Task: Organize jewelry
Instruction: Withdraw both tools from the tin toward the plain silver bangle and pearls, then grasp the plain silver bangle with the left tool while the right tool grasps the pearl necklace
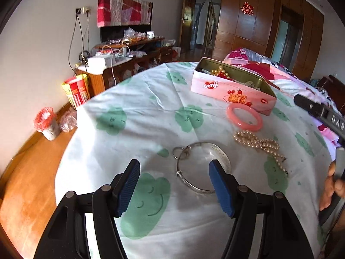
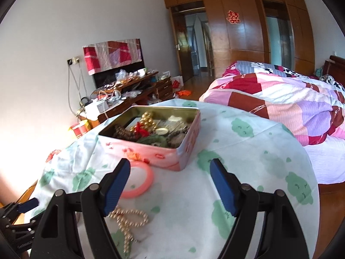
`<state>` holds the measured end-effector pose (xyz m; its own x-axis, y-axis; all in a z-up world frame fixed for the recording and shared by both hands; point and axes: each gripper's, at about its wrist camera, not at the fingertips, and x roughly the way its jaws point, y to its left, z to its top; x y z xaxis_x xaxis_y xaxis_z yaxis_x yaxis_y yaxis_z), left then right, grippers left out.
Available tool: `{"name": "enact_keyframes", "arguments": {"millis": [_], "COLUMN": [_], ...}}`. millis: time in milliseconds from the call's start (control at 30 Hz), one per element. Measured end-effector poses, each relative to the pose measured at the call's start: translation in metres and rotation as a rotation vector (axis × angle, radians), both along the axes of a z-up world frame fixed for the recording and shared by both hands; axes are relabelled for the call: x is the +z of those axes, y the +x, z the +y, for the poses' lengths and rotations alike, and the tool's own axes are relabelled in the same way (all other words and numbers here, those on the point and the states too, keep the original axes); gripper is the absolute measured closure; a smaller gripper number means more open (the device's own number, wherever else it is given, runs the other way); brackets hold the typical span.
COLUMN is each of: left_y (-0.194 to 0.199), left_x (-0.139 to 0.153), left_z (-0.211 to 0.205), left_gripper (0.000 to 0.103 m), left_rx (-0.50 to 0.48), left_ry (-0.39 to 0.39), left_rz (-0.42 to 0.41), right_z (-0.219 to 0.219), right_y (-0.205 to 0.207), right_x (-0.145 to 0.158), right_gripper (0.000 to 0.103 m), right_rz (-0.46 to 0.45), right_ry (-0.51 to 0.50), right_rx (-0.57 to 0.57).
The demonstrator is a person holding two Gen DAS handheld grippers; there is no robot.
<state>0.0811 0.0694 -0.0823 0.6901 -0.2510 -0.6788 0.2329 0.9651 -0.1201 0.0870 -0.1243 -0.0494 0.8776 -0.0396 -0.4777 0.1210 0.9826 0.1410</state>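
Note:
A pink open tin point(image 1: 232, 91) point(image 2: 151, 153) holds gold beads, dark beads and other jewelry. On the cloth in front of it lie a pink bangle point(image 1: 244, 117) point(image 2: 148, 177), a pearl necklace point(image 1: 258, 143) point(image 2: 129, 220) and a silver neck ring point(image 1: 200, 166). My left gripper point(image 1: 173, 179) is open above the cloth, its right finger over the silver ring, nothing between the pads. My right gripper point(image 2: 170, 183) is open too, hovering before the tin with the bangle by its left finger. The right gripper's body point(image 1: 319, 110) shows at the left wrist view's right edge.
The round table carries a white cloth point(image 1: 140, 99) point(image 2: 248, 155) with green cloud prints. A bed with a patchwork quilt point(image 2: 291, 108) lies to the right. A cluttered wooden sideboard point(image 1: 129, 60) stands behind, and a lined bin point(image 1: 46, 123) sits on the wooden floor at left.

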Motion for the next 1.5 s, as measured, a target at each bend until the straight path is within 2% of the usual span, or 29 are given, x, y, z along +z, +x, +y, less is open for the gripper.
{"name": "enact_keyframes", "arguments": {"millis": [200, 333, 467, 533, 633, 700, 767, 833, 1000, 1133, 1300, 1500], "left_y": [0.002, 0.0, 0.004, 0.008, 0.01, 0.008, 0.009, 0.01, 0.006, -0.004, -0.02, -0.019], "left_x": [0.0, 0.002, 0.001, -0.001, -0.006, -0.007, -0.007, -0.006, -0.005, 0.001, 0.021, 0.043], "left_z": [-0.001, -0.01, -0.026, -0.038, -0.057, -0.062, -0.056, -0.049, -0.048, -0.039, -0.027, -0.014], "left_gripper": [0.036, 0.036, 0.034, 0.028, 0.027, 0.027, 0.027, 0.036, 0.036, 0.037, 0.036, 0.036], "left_rx": [-0.028, -0.062, -0.059, -0.064, -0.066, -0.076, -0.074, -0.065, -0.095, -0.133, -0.14, -0.11], "left_ry": [-0.077, -0.08, -0.025, 0.009, 0.143, 0.181, 0.148, 0.125, 0.101, 0.01, -0.041, -0.089], "left_rz": [0.036, 0.049, 0.046, 0.064, 0.065, 0.055, 0.062, 0.054, 0.038, 0.01, -0.079, -0.145], "right_z": [0.006, 0.006, 0.002, 0.001, 0.001, 0.001, 0.0, -0.001, -0.005, -0.008, -0.012, -0.01], "right_y": [-0.003, -0.003, -0.002, -0.002, -0.001, -0.001, -0.001, 0.001, 0.001, 0.001, 0.002, 0.004], "right_x": [-0.004, -0.005, -0.007, -0.007, -0.007, -0.007, -0.007, -0.007, -0.01, -0.011, -0.012, -0.013], "right_gripper": [0.024, 0.024, 0.024, 0.024, 0.024, 0.024, 0.024, 0.024, 0.024, 0.024, 0.024, 0.024], "right_rz": [0.018, 0.025, 0.034, 0.037, 0.036, 0.037, 0.036, 0.039, 0.051, 0.055, 0.061, 0.069], "right_ry": [-0.02, -0.019, 0.0, 0.002, 0.003, 0.006, 0.012, 0.021, 0.043, 0.061, 0.081, 0.093], "right_rx": [0.026, 0.024, 0.02, 0.019, 0.018, 0.018, 0.018, 0.018, 0.013, 0.008, 0.003, 0.035]}}
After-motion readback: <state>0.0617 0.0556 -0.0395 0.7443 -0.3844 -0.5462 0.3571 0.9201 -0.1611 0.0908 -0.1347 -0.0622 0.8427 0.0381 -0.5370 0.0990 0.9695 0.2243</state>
